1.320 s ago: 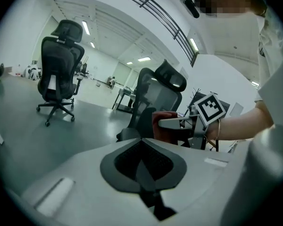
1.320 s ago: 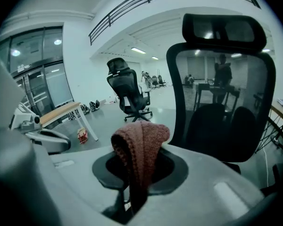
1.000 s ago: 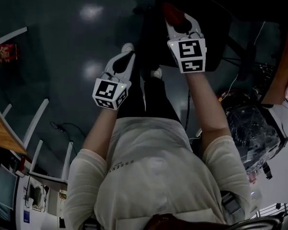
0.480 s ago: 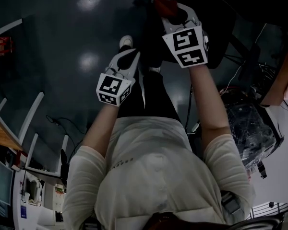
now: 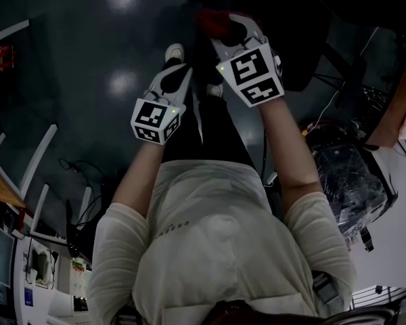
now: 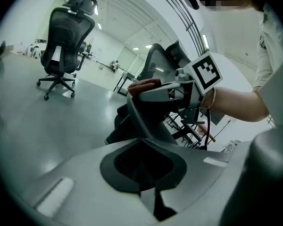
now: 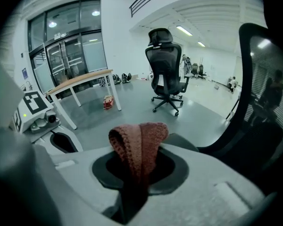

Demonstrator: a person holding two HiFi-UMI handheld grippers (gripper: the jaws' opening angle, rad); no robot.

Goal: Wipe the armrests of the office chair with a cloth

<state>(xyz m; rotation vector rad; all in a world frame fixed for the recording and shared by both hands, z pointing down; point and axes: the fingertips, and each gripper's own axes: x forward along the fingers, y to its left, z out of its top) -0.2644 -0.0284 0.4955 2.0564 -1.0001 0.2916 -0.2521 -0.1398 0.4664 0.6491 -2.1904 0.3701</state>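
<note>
Fingers [image 7: 217, 182] of right gripper [image 7: 137, 173] pinch red cloth [image 7: 139, 142], left gripper's [image 6: 146, 173] closed, above glossy floor [image 5: 81, 39]

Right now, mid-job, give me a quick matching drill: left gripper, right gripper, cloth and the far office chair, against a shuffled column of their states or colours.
Things:
1. left gripper
2. right gripper
3. cloth
4. far office chair

States:
A. reddish, folded over
B. black, standing alone on the open floor
C. jaws together, nothing between them
D. jaws closed on the cloth

Pairs: 1-C, 2-D, 3-A, 4-B
</note>
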